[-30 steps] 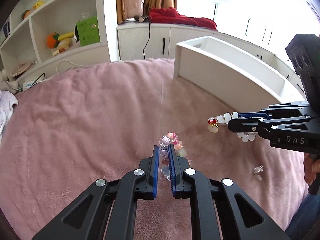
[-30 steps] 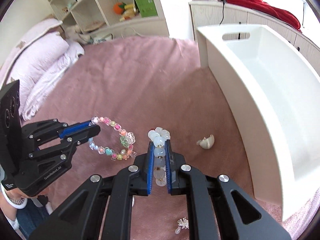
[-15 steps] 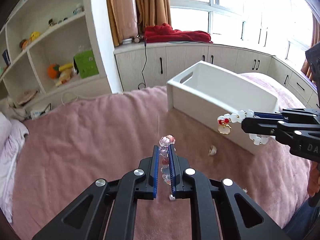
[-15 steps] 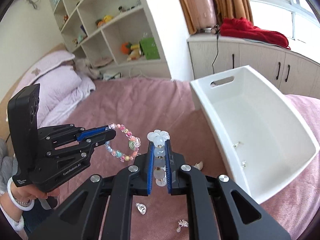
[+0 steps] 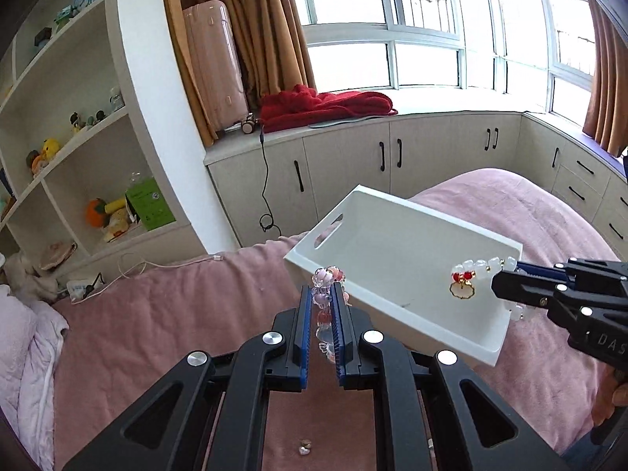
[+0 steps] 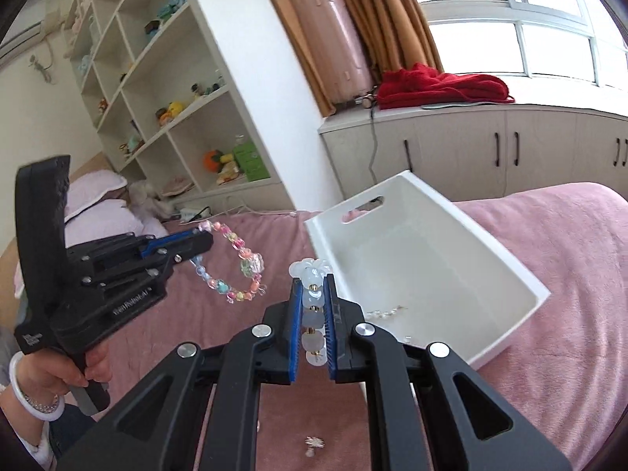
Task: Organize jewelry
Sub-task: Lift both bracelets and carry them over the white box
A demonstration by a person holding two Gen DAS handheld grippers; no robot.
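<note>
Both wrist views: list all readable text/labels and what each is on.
"DAS": white letters on the right gripper body, cut off at the frame edge in the left wrist view.
White print on the side of the left gripper, right wrist view: too blurred to read with confidence.
Small label at the base of the left gripper's handle: unreadable.
Green box on the shelf: round logo and print, too small to read.
Nothing else legible.
</note>
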